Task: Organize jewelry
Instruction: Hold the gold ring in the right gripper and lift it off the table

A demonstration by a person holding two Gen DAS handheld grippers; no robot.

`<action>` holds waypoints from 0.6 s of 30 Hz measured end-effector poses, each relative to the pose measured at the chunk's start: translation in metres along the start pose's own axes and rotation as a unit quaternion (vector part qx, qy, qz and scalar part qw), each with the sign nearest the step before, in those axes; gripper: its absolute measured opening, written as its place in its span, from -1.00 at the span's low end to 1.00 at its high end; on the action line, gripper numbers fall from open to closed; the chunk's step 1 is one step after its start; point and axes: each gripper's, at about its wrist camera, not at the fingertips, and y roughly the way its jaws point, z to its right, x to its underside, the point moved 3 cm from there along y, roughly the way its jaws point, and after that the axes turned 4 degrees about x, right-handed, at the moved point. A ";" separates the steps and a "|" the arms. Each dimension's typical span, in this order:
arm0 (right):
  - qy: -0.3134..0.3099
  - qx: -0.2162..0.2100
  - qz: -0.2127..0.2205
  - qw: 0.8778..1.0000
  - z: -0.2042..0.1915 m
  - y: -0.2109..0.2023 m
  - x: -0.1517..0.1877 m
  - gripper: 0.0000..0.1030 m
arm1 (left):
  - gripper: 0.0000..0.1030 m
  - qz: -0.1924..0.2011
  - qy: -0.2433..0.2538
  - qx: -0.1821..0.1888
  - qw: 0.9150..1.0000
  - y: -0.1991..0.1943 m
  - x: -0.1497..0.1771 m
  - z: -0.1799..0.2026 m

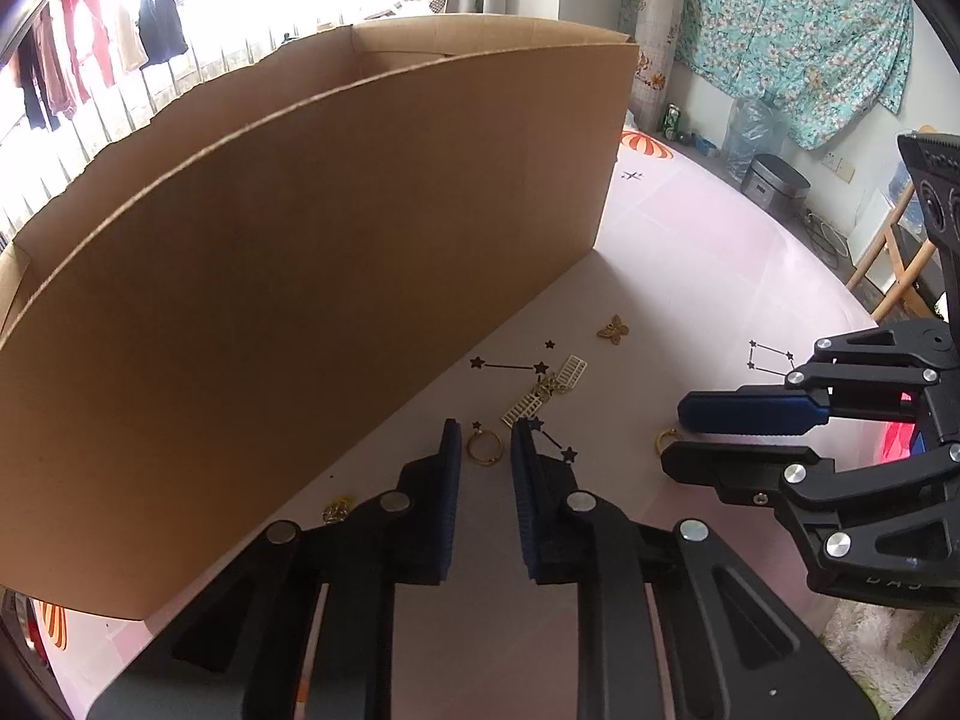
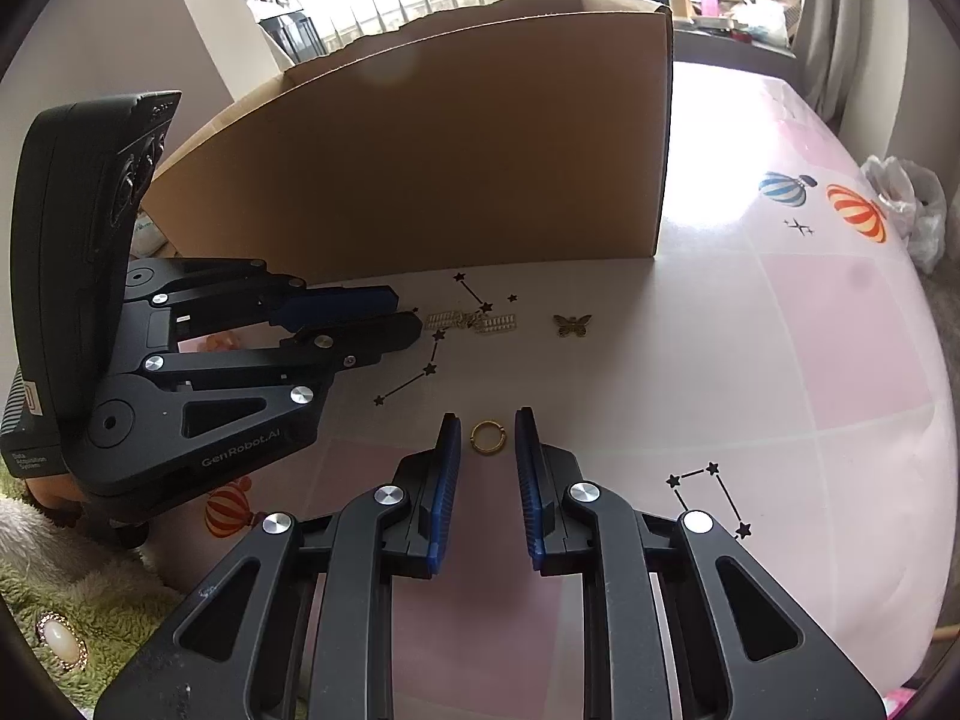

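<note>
while both grippers are hovering low over the pink tabletop (image 2: 780,324), each one is framing a small gold ring between its blue pads. the left gripper (image 1: 486,441) is standing narrowly open around one gold ring (image 1: 483,449), which is lying flat on the table just in front of the cardboard box (image 1: 312,276); the pads are not pressing on it. the right gripper (image 2: 487,429) is likewise narrowly open, with the second gold ring (image 2: 487,437) sitting between its fingertips, untouched as far as the wrist view is showing.

farther off, a tangle of pale gold ladder-shaped earrings (image 1: 545,390) is lying near the box wall, and a gold butterfly charm (image 2: 572,324) is resting to its right, apart from everything else. another small gold piece (image 1: 338,509) is sitting close to the box, near the left gripper's base.

the risk is lying in how thin and flat the rings are: if the pads are closing above the rim rather than at table level, a ring is likely to be squirting out sideways or skidding across the smooth surface. closing off-centre could be tipping a ring upright and letting it roll away.
</note>
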 end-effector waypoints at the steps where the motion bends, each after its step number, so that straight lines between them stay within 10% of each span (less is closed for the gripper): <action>1: 0.000 0.000 0.000 1.000 0.001 0.000 0.000 -0.64 | -0.71 0.000 -0.003 0.002 1.000 0.000 0.000 -0.001; 18: 0.002 -0.001 0.003 1.000 0.003 -0.004 0.002 -0.63 | -0.80 0.006 -0.029 0.016 0.999 0.000 0.008 -0.005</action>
